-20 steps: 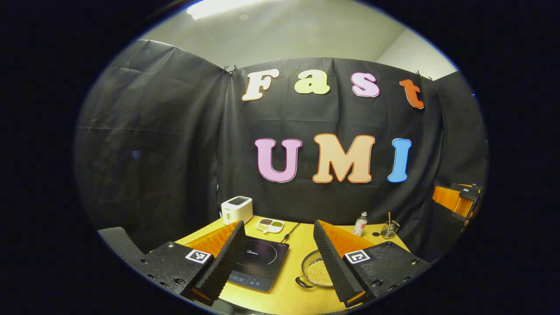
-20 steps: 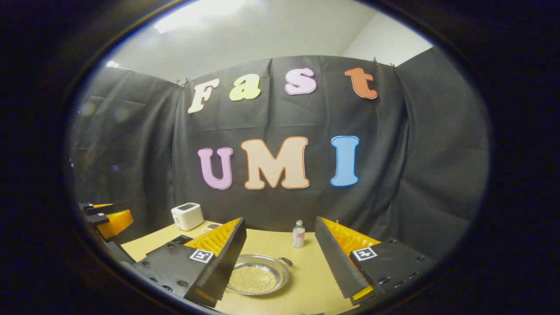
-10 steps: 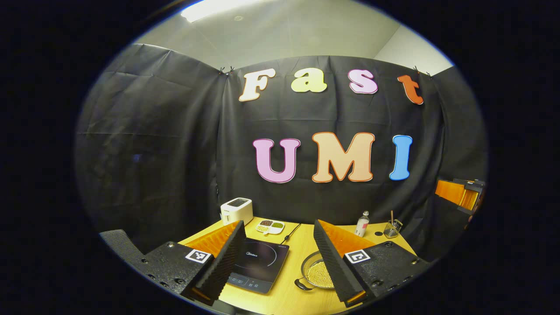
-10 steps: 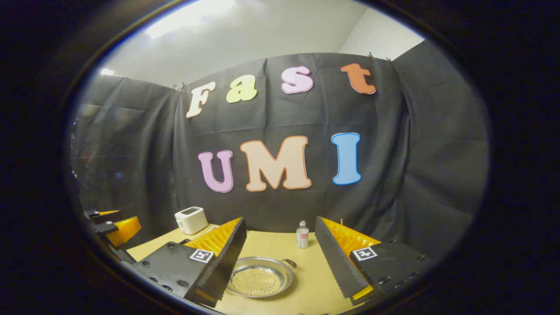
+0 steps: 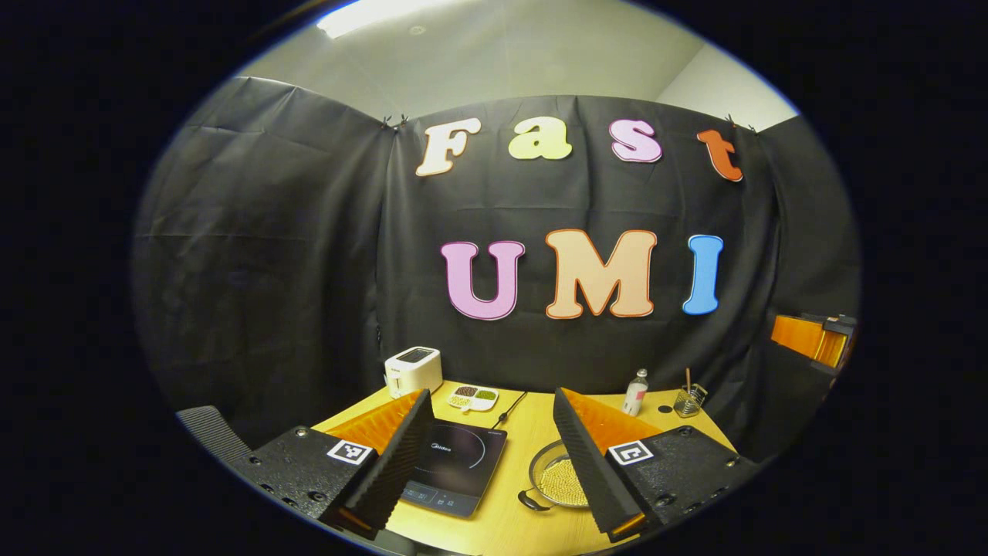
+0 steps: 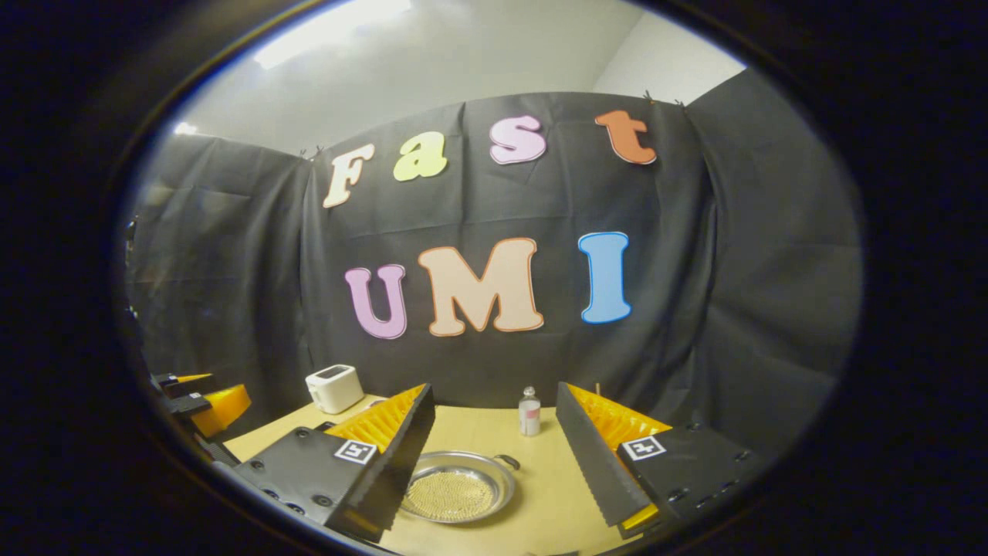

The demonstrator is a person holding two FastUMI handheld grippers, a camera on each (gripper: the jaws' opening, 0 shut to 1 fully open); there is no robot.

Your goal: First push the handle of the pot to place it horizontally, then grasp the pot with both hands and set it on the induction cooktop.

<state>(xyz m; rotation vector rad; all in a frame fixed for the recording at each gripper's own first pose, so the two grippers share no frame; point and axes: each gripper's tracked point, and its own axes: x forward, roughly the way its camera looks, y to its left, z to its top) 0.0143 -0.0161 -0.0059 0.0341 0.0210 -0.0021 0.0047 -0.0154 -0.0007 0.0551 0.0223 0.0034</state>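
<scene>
Both views have drifted slightly against the booth wall since one second ago, while the objects on the worktop keep their places. Nearest, the left gripper point(image 5: 492, 479) holds its fingers spread wide with nothing between them, raised above the wooden worktop point(image 5: 525, 432). The right gripper point(image 6: 494, 479) is likewise released and empty, poised above the pot point(image 6: 457, 486).

Landmark: the pot, a shallow metal pan filled with small yellow grains, resting on the worktop. In the left gripper view the pot point(image 5: 557, 483) lies just beside the black induction cooktop point(image 5: 455, 467), not on it, with one dark handle point(image 5: 530, 502) toward the near edge. In the right gripper view a second handle point(image 6: 507, 461) shows at the pot's far rim.

Beyond the pot stands a small bottle point(image 6: 529, 411); a wire holder point(image 5: 689, 400) stands near that bottle. Beyond the cooktop sit a divided snack dish point(image 5: 474, 397) and a white toaster point(image 5: 413, 370). Black cloth closes the booth behind the worktop, under a pale ceiling.
</scene>
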